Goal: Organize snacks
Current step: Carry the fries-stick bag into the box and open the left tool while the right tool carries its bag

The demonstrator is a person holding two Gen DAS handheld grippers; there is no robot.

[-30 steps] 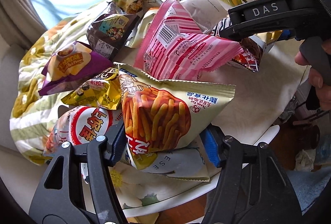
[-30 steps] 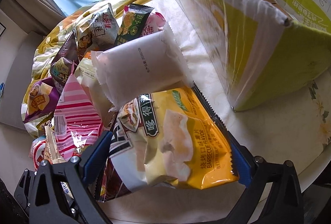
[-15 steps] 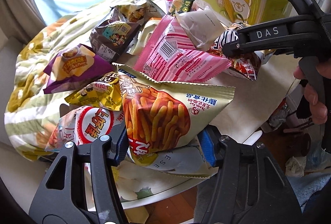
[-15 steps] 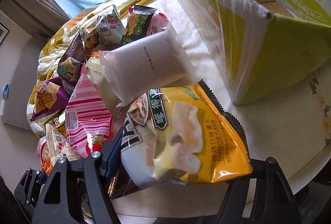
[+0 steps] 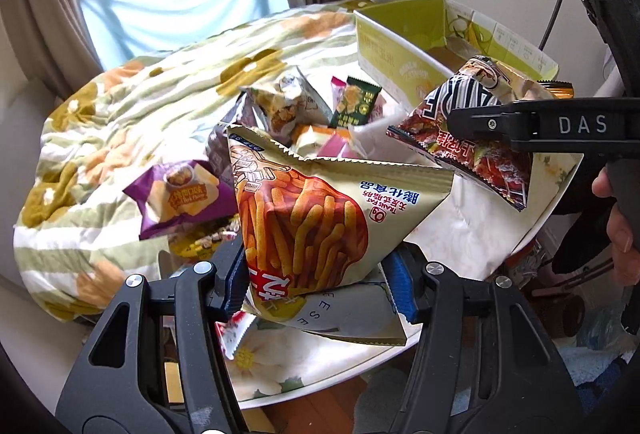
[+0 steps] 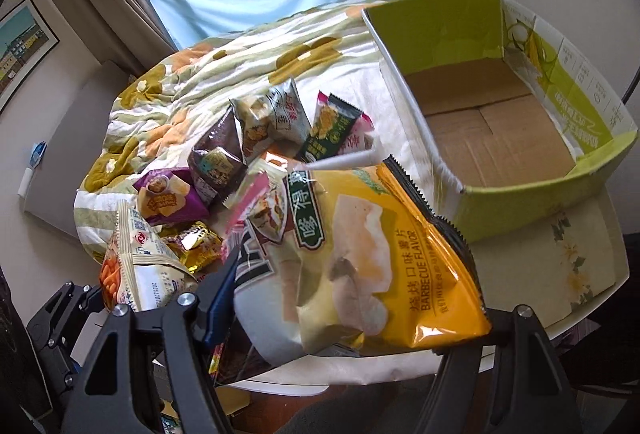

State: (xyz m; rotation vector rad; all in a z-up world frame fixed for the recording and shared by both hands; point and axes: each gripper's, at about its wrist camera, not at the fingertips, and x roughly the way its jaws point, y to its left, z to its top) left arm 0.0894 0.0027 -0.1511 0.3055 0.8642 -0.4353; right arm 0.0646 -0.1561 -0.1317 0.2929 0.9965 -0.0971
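Your left gripper [image 5: 316, 282] has its jaws closed on a cream foil bag printed with orange snack sticks [image 5: 320, 209], which is held up off the white floral surface [image 5: 472, 234]; a white packet lettered in grey [image 5: 344, 318] lies just under the bag, and you cannot tell from the left wrist view whether the jaws pinch it too. Your right gripper [image 6: 352, 314] has its jaws clamped on a yellow-and-orange barbecue chip bag [image 6: 372, 254], with a red-and-black patterned packet [image 5: 472, 137] caught in the same grip beneath it. Both hang in the air near the open green cardboard box [image 6: 520, 193], whose brown floor shows bare. In the right wrist view the chip bag sits just beside the box's near wall, outside it. More snacks lie on the surface beyond: a purple packet [image 5: 180, 193], a dark green packet [image 6: 328, 129], a silver-grey pouch [image 6: 268, 117] and a small gold wrapper [image 6: 196, 246]. A green-and-yellow flowered blanket [image 5: 120, 105] covers the far side.
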